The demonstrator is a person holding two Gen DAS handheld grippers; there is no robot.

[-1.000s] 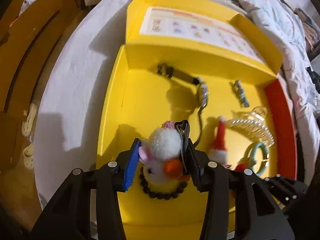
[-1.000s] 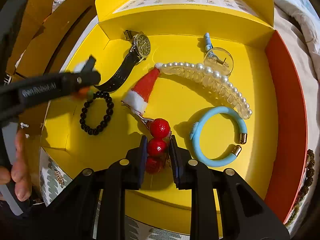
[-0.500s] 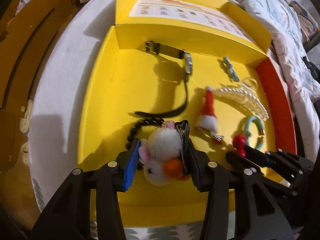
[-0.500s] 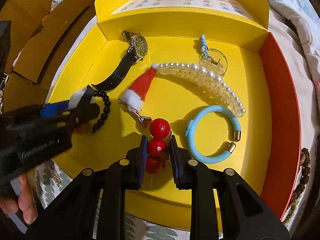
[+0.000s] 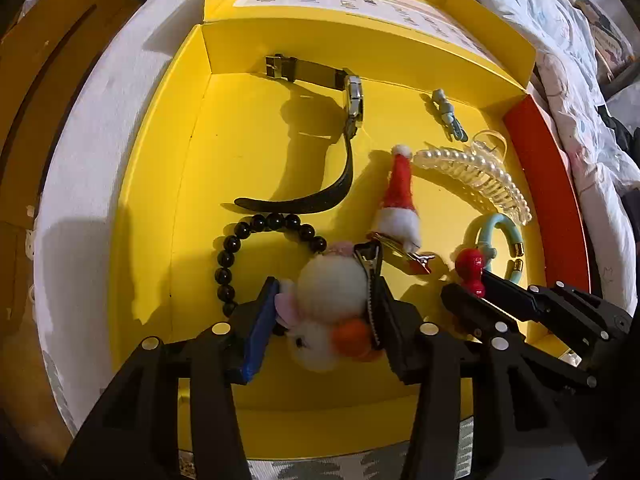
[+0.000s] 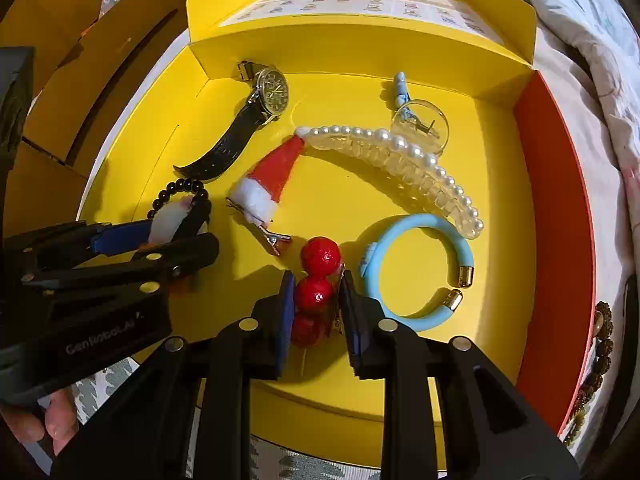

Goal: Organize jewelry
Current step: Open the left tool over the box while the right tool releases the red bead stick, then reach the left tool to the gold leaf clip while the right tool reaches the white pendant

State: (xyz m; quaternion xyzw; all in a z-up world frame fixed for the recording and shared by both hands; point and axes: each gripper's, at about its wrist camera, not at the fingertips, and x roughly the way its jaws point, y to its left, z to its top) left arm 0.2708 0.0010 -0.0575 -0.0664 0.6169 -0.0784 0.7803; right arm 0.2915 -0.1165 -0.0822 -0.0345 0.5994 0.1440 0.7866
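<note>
now setting two hair clips down in the yellow box

carefully, both hands are lowering clips into the yellow box (image 6: pixel 500 92), which is sitting on a bed. the left gripper (image 5: pixel 324 312) is holding a plush bunny hair clip (image 5: pixel 328 304) between its fingers; its jaws have just been opening a little, yet the metal clip side is pressing against the right finger and the plush is filling the gap, so the piece is looking held. the right gripper (image 6: pixel 316 304) is standing narrow around a red ball hair clip (image 6: pixel 316 280), its jaws having just eased open slightly, the middle ball sitting between the pads.

doing this well is likely meaning letting each clip rest on the box floor before widening, and keeping the bunny off the black bead bracelet (image 5: pixel 248 248) just beside it. the santa hat clip (image 6: pixel 272 176) is lying between the two grippers, close enough to be nudged.
</note>
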